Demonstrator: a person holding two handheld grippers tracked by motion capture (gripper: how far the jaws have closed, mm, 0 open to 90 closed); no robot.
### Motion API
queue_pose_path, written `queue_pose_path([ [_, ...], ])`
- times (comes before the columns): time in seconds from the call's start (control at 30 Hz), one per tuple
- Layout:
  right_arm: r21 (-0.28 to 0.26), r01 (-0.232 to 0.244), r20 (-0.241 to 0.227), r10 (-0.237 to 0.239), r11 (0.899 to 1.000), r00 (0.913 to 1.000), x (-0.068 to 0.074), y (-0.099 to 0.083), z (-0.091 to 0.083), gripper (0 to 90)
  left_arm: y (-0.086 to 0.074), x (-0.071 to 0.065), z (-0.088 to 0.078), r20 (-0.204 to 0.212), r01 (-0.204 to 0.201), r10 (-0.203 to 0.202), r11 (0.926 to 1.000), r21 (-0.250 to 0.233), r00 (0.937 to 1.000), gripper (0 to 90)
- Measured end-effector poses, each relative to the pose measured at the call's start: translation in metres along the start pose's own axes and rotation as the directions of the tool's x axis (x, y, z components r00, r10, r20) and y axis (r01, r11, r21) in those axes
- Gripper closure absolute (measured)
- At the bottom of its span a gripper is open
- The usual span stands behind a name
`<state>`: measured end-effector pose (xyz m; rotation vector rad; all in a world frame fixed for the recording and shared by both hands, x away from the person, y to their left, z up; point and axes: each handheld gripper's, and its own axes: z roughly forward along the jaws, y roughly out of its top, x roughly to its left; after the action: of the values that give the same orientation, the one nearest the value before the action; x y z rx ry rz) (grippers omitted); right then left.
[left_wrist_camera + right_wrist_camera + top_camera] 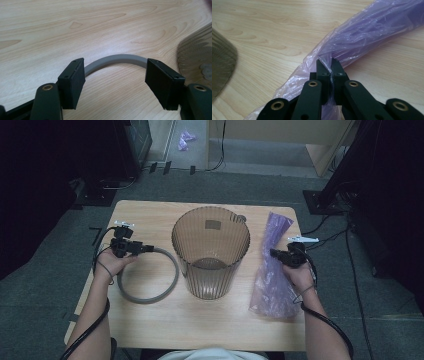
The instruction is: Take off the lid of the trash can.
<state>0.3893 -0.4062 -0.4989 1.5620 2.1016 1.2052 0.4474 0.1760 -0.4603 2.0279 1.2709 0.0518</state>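
While the right tongs [331,65] are pinched tight on a fold of the purple plastic bag [367,32], the left tongs [117,77] stand wide apart. In the right gripper view the two black jaws meet with only the thin film caught between them, and the plastic bunches up and wrinkles just above the tips. Nothing else sits in that grip. From the high view, the right tongs [274,253] lie over the left edge of the bag [272,270], about midway along its length; the bag stretches in a long strip down the right side of the table [200,320], its narrow end toward the far edge and its wider end toward the person.

In the left gripper view, the open jaws frame a curved piece of the grey ring [117,59], which runs across the gap beyond the pads. The pads do not press on it, and whether either pad touches the ring cannot be told from this angle. In the high view, the left tongs [148,248] point toward the top of the ring [150,297], which lies flat on the left half of the table.

Between the two hands stands a ribbed, translucent brown bin [211,252], upright at the middle of the table, with the ring just beside its left wall and the bag near its right.
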Motion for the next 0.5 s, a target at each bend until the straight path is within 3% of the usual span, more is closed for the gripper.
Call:
queue_pose_path([
  [0.17, -0.016, 0.060, -0.034, -0.061, 0.998, 0.9976, 0.011, 0.009, 0.001, 89.9, 0.008, 0.000, -0.002, -0.004, 0.034, -0.034, 0.9990, -0.030, 0.9994, 31.2],
  [0.2, -0.024, 0.060, -0.056, -0.061, 0.998, 0.9966, 0.014, 0.012, 0.001, 89.9, 0.009, -0.001, -0.001, -0.002, 0.032, -0.032, 0.9989, -0.034, 0.9995, 31.2],
  [0.27, -0.008, 0.007, -0.136, -0.008, 1.000, 0.9907, 0.018, 0.016, 0.000, 89.8, 0.009, -0.006, -0.001, -0.008, 0.014, -0.014, 0.9991, -0.041, 0.9999, 31.2],
  [0.3, -0.001, -0.011, -0.147, 0.011, 1.000, 0.9890, 0.021, 0.017, -0.001, 89.8, 0.009, -0.008, -0.001, -0.002, 0.000, 0.000, 0.9993, -0.037, 1.0000, 31.3],
  [0.4, -0.004, -0.002, -0.177, 0.001, 1.000, 0.9842, 0.029, 0.020, -0.004, 90.0, 0.009, -0.013, -0.004, 0.006, -0.010, 0.010, 0.9996, -0.027, 0.9999, 31.2],
  [0.5, 0.016, 0.022, -0.171, -0.019, 1.000, 0.9850, 0.035, 0.021, -0.004, 90.0, 0.011, -0.017, -0.010, 0.040, 0.015, -0.013, 0.9989, -0.045, 0.9991, 31.0],
])
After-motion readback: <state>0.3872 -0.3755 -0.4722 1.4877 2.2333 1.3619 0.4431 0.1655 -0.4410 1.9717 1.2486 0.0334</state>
